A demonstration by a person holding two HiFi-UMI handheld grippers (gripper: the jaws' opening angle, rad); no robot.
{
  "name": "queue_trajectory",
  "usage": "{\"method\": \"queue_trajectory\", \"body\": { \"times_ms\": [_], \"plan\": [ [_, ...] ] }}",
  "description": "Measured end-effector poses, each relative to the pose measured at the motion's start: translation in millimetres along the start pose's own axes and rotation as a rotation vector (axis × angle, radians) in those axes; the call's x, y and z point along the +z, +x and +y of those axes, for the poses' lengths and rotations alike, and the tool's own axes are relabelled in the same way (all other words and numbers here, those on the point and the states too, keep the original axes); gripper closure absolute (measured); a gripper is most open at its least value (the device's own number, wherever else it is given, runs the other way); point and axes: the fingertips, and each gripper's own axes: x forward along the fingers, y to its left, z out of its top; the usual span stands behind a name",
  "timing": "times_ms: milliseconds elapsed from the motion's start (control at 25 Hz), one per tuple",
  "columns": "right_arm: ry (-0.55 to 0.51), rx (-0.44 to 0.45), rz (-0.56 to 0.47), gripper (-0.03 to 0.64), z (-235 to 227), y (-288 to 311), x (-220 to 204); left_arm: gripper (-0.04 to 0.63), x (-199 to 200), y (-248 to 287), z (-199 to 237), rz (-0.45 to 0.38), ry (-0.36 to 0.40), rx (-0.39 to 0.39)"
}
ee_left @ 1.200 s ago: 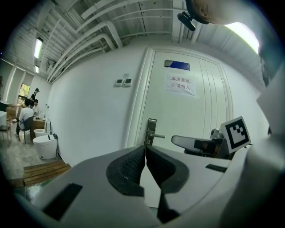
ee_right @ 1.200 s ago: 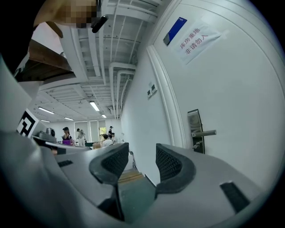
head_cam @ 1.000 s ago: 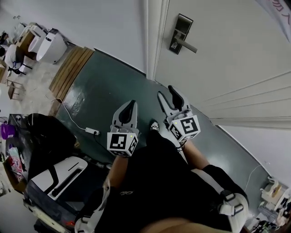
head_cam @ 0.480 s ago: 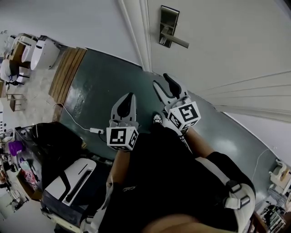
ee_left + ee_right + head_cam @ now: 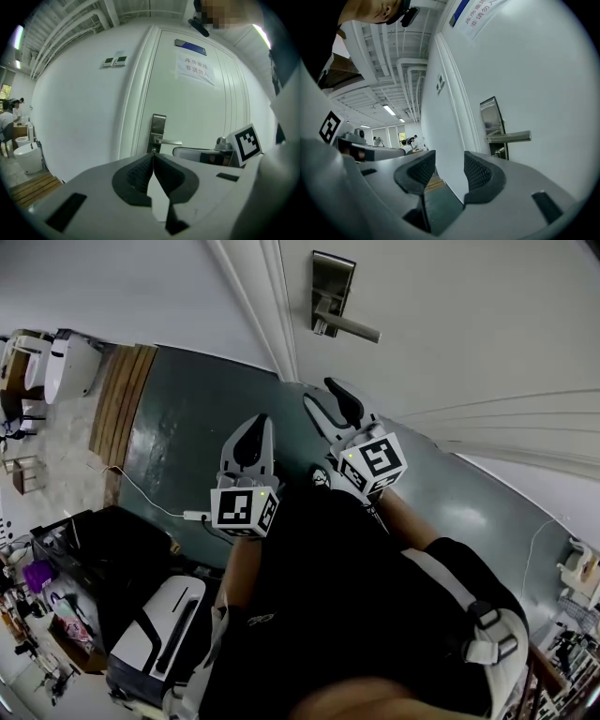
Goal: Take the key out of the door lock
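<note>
tongs short of the lock, key not yet touched

the person stands facing the door (image 5: 469, 334), both tools raised but well apart from it. in the head view the metal lock plate (image 5: 330, 289) sits at 12 o'clock from the right tongs (image 5: 321, 393), with the lever handle (image 5: 349, 327) sticking out toward 3 o'clock. the right tongs are apart with nothing between them. the left tongs (image 5: 258, 420), at 9 o'clock of the right pair, are pressed together on nothing.

the key (image 5: 498, 153) shows only as a small metal bit just under the lever in the right gripper view, at 6 o'clock on the plate. it is too small to make out in the head view. nothing holds it, so the task looks hardly begun.

what could go wrong, as i judge it:
- the lever hangs just above the key, so a high approach may knock the tongs against it.
- the key head is small and smooth, so a shallow pinch may slip off.
- pulling while the key sits turned may jam it in the lock.
- a loose hold may drop it on the floor (image 5: 187, 427).
</note>
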Motion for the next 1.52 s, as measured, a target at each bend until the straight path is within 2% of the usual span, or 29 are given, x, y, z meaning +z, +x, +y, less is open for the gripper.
{"method": "queue_trajectory", "body": {
  "times_ms": [240, 560, 1000, 1240, 1520],
  "plan": [
    [0.009, -0.082, 0.014, 0.428, -18, 37, -1, 0.568, 9, 48, 29, 0.006, 0.013, -0.114],
    [0.05, -0.261, 0.026, 0.422, -36, 78, -1, 0.568, 24, 99, 70, 0.051, 0.015, -0.288],
    [0.102, -0.517, 0.035, 0.422, -39, 85, -12, 0.568, 20, 125, 85, 0.111, 0.011, -0.531],
    [0.124, -0.615, 0.024, 0.422, -41, 82, -17, 0.568, 11, 132, 89, 0.14, 0.012, -0.617],
    [0.15, -0.644, 0.038, 0.422, -54, 80, -27, 0.568, 0, 143, 86, 0.162, 0.003, -0.631]
  ]
}}
